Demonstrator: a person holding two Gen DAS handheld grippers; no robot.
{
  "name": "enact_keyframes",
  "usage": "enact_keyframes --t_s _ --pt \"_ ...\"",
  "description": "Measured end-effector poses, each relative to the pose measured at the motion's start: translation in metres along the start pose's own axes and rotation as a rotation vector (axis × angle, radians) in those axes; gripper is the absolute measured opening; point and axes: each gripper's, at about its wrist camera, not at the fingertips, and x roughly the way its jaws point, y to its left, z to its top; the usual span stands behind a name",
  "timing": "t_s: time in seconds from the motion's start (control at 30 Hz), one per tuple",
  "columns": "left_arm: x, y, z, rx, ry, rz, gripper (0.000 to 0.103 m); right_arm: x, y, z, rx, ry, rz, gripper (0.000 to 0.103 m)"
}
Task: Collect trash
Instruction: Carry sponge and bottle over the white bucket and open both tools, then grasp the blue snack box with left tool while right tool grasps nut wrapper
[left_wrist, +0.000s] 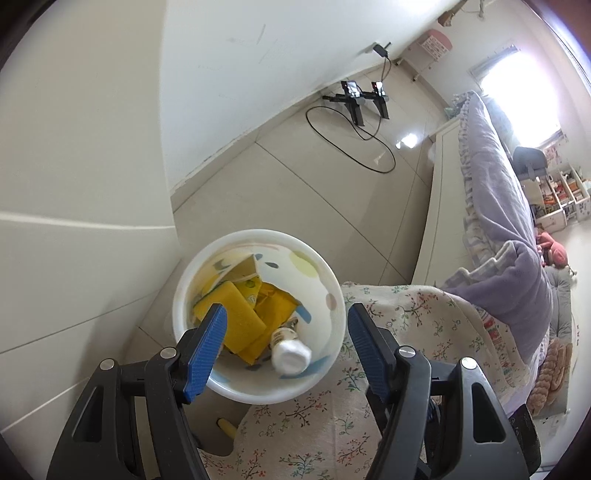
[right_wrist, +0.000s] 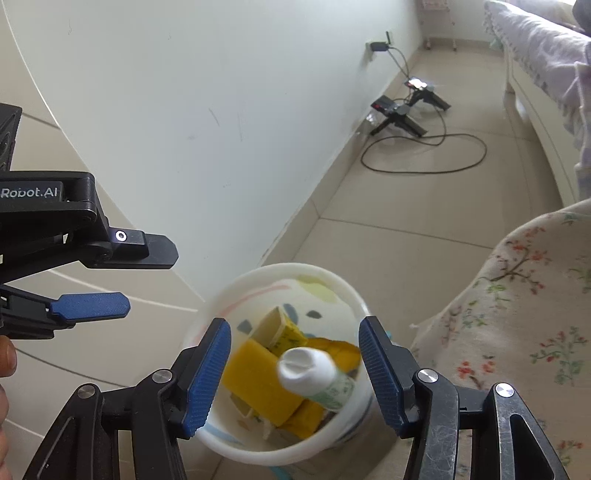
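Note:
A white trash bin (left_wrist: 334, 291) with pastel spots stands on the floor beside the bed; the right wrist view shows it too (right_wrist: 221, 445). Inside lie yellow sponges and packaging (left_wrist: 240, 321) (right_wrist: 258, 376) and a small bottle with a white cap (left_wrist: 291, 354) (right_wrist: 306, 371). In the right wrist view the bottle appears blurred between the open fingers, above the bin's contents. My left gripper (left_wrist: 286, 325) is open and empty above the bin; it also enters the right wrist view from the left (right_wrist: 147, 275). My right gripper (right_wrist: 295, 341) is open right over the bin.
A floral blanket (left_wrist: 406, 321) (right_wrist: 524, 314) hangs next to the bin. A purple bed (left_wrist: 498, 206) runs along the right. Black stands and a looped cable (left_wrist: 365, 107) (right_wrist: 424, 144) lie by the wall. A yellow item (left_wrist: 227, 428) lies on the floor under the blanket's edge.

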Motion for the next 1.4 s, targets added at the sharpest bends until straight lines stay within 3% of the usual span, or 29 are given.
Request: enact_keyframes --t_s 0.27,0.5,0.63,0.7,0.83,0.93,1.07,1.2,1.4 --pt "0.004 -0.036 -0.012 0.081 0.003 -0.007 0.071 -0.056 -0.042 -0.01 0.032 0.008 -0.041 0.063" --pt "0.013 -0.096 -0.042 0.234 0.02 -0.021 0.071 -0.141 -0.103 -0.002 0.077 -0.02 -0.114 0.063" --pt "0.023 -0.14 -0.074 0.363 0.041 -0.033 0.071 -0.198 -0.147 0.005 0.113 -0.051 -0.193 0.07" --pt "0.031 -0.164 -0.094 0.436 0.061 -0.04 0.071 -0.224 -0.175 0.004 0.142 -0.055 -0.238 0.078" --pt "0.047 -0.212 -0.135 0.581 0.125 -0.072 0.071 -0.256 -0.245 -0.017 0.268 -0.047 -0.333 0.083" --pt "0.054 -0.249 -0.177 0.708 0.137 -0.079 0.071 -0.268 -0.307 -0.045 0.493 0.008 -0.422 0.084" --pt "0.069 -0.281 -0.223 0.816 0.167 -0.082 0.071 -0.287 -0.358 -0.059 0.7 0.004 -0.368 0.083" --pt "0.094 -0.309 -0.258 0.871 0.233 -0.106 0.071 -0.286 -0.369 -0.065 0.761 0.049 -0.372 0.083" --pt "0.124 -0.336 -0.282 0.893 0.234 -0.054 0.071 -0.282 -0.385 -0.075 0.864 0.081 -0.251 0.083"
